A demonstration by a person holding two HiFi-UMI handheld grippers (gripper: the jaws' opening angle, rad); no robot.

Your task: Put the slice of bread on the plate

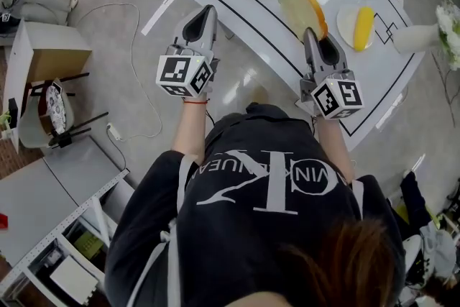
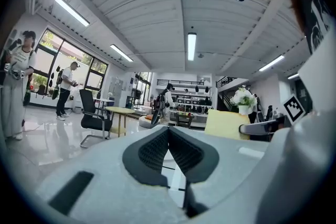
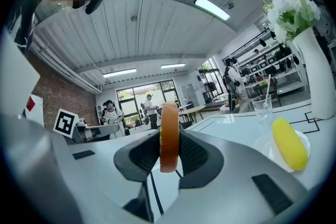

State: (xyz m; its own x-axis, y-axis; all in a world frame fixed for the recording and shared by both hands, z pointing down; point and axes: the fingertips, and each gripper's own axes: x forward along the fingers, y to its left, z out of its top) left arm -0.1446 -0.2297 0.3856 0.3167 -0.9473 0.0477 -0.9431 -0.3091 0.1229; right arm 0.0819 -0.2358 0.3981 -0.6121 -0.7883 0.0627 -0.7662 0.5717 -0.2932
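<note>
Clamping the pale, orange-crusted slice of bread [image 1: 296,7] by its crust edge, right tongs [image 3: 169,140] hold something light, soft (probably crumbly); left tongs [image 2: 168,131] are clenched, empty.

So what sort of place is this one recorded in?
Likely an open-plan office or lab, not a home kitchen: a white table marked with black lines, an office chair, long ceiling strip lights, and other people standing around.

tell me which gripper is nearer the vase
Right. The right gripper, holding the bread, is left of the vase; the left gripper is much farther left.
</note>
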